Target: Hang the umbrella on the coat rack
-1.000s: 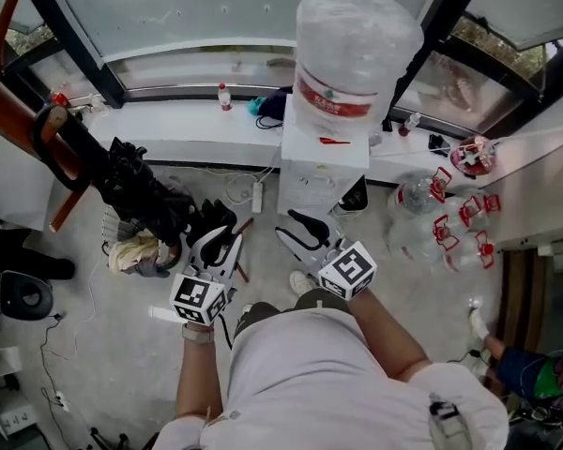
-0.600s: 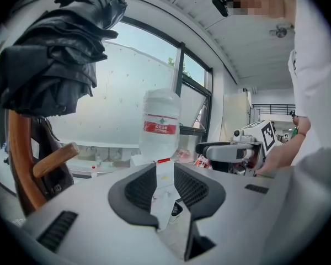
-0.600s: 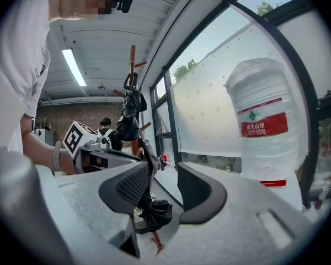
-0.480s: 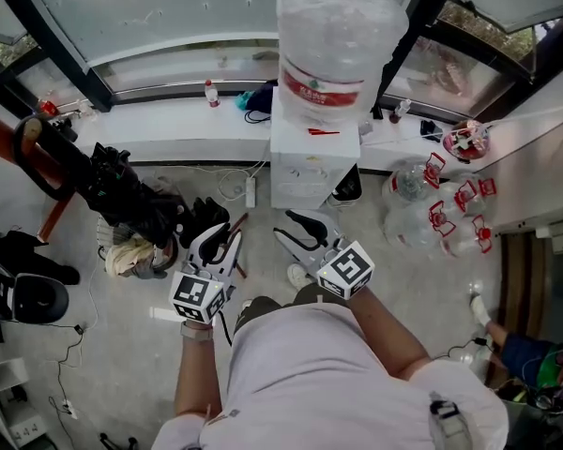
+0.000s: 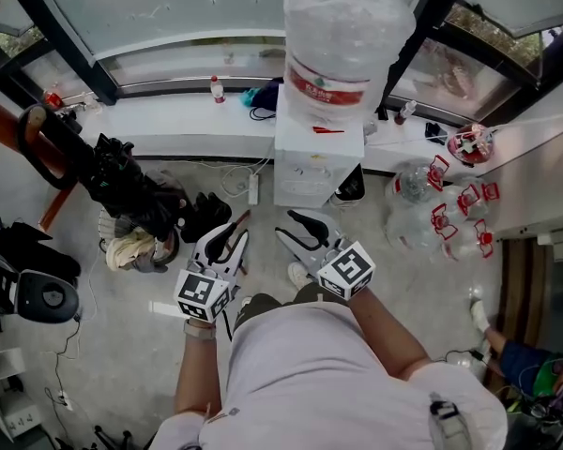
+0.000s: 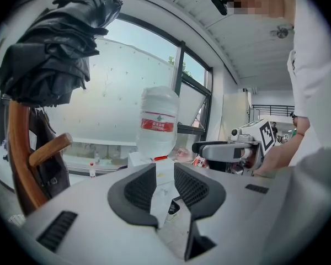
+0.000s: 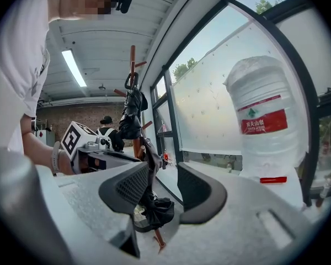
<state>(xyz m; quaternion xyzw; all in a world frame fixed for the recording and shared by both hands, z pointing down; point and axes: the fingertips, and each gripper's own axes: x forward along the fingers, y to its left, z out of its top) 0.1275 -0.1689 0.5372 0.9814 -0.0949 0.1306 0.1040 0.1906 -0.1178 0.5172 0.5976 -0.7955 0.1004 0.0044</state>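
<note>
A folded black umbrella (image 5: 122,184) hangs by its curved handle from a peg of the brown wooden coat rack (image 5: 7,125) at the left. In the left gripper view the umbrella (image 6: 49,43) fills the upper left beside the rack (image 6: 19,148). In the right gripper view the umbrella (image 7: 133,112) hangs farther off. My left gripper (image 5: 227,238) (image 6: 157,187) is held low, right of the umbrella and apart from it, jaws close together and empty. My right gripper (image 5: 303,225) (image 7: 163,187) is beside it, shut and empty.
A white water dispenser (image 5: 314,162) topped by a large bottle (image 5: 349,40) stands straight ahead against the window sill. Several empty jugs (image 5: 450,218) lie at the right. Dark clothing (image 5: 202,216) and a basket (image 5: 136,251) sit on the floor below the rack.
The head view has swung slightly. Both grippers stay in about the same place, and the umbrella still hangs on the rack.
</note>
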